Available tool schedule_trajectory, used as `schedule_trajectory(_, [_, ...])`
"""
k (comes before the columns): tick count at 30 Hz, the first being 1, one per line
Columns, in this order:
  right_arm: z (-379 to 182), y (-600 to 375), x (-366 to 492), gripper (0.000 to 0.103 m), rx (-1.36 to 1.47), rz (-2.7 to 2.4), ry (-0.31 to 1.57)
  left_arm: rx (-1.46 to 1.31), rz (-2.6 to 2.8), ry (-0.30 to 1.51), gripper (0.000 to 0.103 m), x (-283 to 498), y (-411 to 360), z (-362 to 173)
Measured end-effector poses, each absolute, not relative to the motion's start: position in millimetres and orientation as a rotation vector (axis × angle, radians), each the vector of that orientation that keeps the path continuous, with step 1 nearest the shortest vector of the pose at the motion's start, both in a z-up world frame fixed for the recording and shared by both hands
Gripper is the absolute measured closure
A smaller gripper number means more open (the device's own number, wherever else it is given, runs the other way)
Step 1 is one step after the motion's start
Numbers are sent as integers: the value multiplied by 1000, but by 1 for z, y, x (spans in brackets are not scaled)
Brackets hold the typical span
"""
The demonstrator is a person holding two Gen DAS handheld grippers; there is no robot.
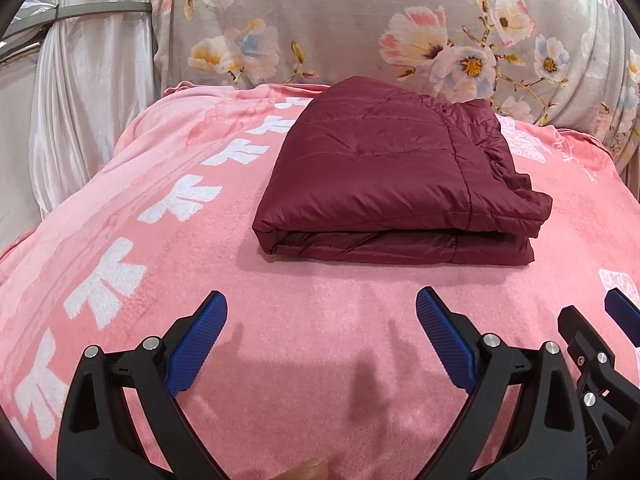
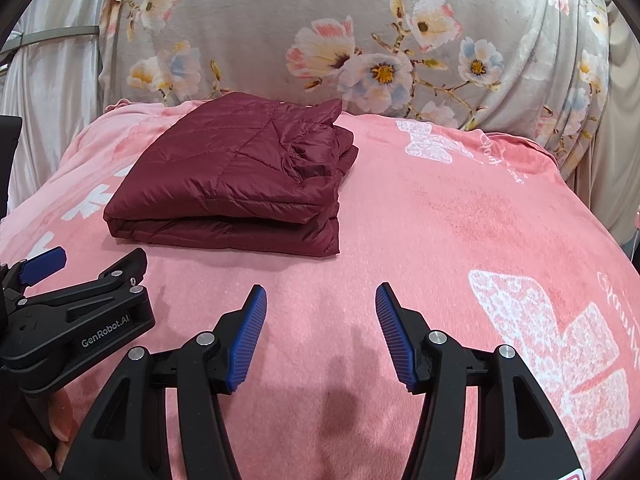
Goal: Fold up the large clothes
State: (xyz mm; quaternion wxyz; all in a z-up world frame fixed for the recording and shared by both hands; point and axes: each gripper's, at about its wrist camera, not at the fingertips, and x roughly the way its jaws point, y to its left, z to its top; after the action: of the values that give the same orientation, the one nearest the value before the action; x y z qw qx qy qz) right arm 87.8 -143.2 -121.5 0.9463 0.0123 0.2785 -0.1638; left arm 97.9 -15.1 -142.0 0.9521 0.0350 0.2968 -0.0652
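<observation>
A maroon quilted jacket (image 1: 384, 176) lies folded into a thick rectangle on the pink blanket (image 1: 320, 320); the right wrist view shows the same jacket (image 2: 236, 176) at upper left. My left gripper (image 1: 322, 312) hovers over bare blanket on the near side of the jacket, open, nothing between its blue pads. My right gripper (image 2: 320, 304) is open too, also above bare blanket, with the jacket ahead and to its left. The two grippers sit side by side: the right one's finger (image 1: 622, 312) shows at the left view's right edge, the left gripper's body (image 2: 80, 320) at the other view's left.
The pink blanket (image 2: 440, 220) with white patterns covers a raised, bed-like surface. Behind it hangs grey floral fabric (image 1: 360, 20); white satin cloth (image 1: 88, 92) drapes at the left. A person's fingers (image 2: 60, 424) grip the left tool's handle.
</observation>
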Motion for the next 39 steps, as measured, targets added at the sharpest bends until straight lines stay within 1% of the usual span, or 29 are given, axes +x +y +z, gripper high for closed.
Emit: schedule_trajectory(39, [-121,-144,89,47,23,-332,574,82,-158,614,11,101,-17,-142])
